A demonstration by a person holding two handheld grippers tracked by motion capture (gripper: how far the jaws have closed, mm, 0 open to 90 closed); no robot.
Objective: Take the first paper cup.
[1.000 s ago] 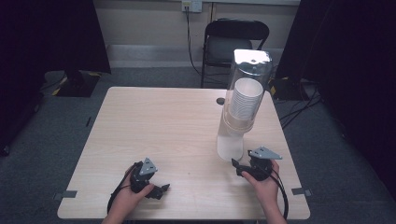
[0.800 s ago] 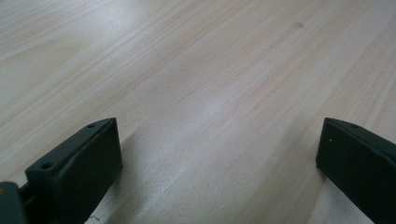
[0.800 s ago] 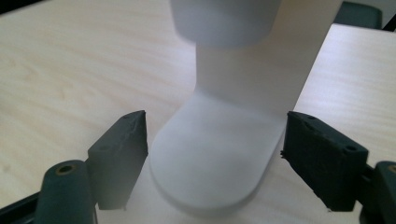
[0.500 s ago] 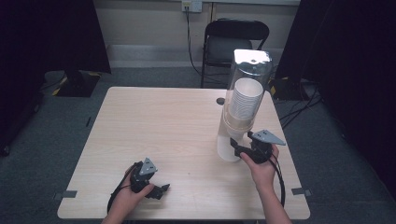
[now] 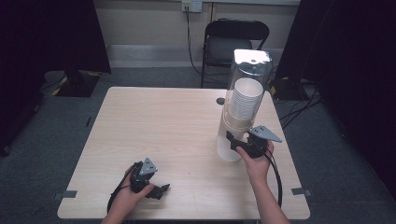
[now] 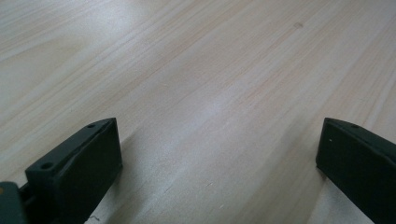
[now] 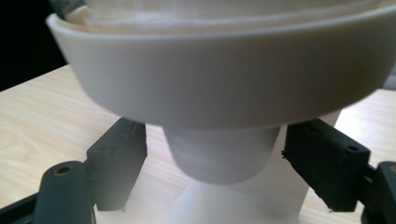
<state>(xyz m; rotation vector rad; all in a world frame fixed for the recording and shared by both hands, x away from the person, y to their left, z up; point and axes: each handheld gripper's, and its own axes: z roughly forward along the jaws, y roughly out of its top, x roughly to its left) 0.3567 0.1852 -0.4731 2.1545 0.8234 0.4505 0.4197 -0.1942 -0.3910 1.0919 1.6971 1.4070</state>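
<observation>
currently:
right gripper (image 7: 212, 163): jaws apart, straddling bottom cup (image 7: 219, 156) under dispenser (image 5: 245, 100), not pressing.
left gripper (image 6: 219, 163): wide open, empty, resting on surface (image 5: 163, 126).

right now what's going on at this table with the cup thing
A person is working a cup dispenser that stands on the table and holds a stack of white cups. The right gripper is up under the dispenser's collar, its jaws open on either side of the bottom cup, not yet pressing it. The left gripper rests on the table near the front edge, jaws open and holding nothing.
</observation>
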